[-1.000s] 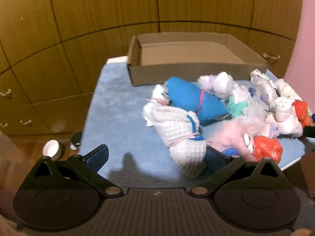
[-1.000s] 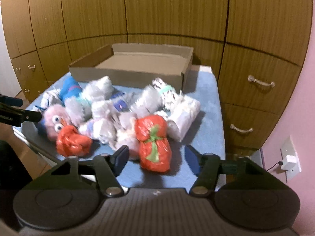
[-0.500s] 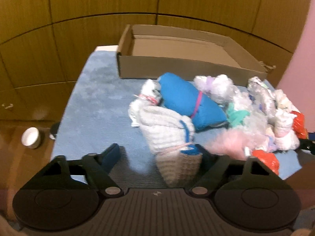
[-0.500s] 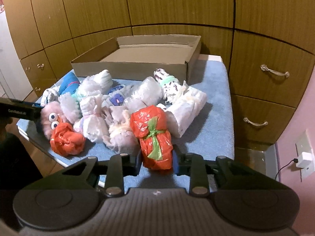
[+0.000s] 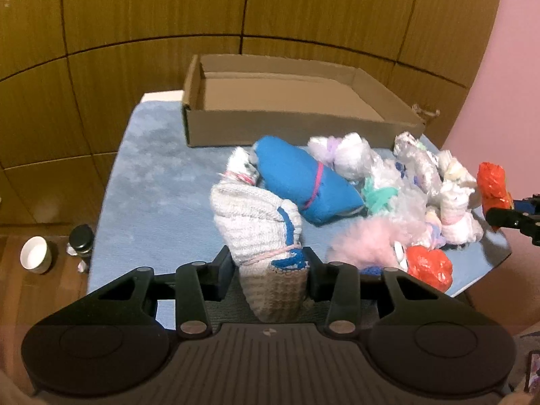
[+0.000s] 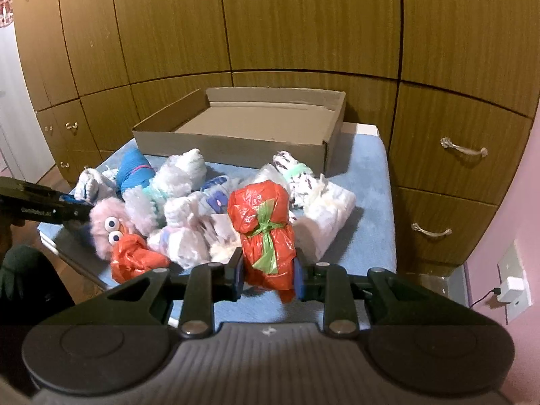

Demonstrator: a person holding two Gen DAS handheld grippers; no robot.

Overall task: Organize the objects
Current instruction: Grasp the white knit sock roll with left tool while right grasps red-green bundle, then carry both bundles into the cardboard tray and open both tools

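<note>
Left wrist view: my left tool (image 5: 270, 266) is closing around the white knitted bundle (image 5: 260, 229), right tool (image 6: 268, 271) clenched on the orange bag (image 6: 265, 233), both short of the cardboard box (image 6: 236, 140); next, lift them over its near wall.

The left gripper (image 5: 270, 270) points forward and downward, its two black fingers reaching in from seven and five o'clock of its own view. Its jaws are closing, with a grey knitted bundle (image 5: 260, 226) between them and the pads at its sides. The right gripper (image 6: 268, 275) is tilted downward likewise, its blue-padded fingers (image 6: 238, 274) clamped tight on an orange bag bundle (image 6: 265, 233). In the right view the left gripper shows at nine o'clock.
</note>
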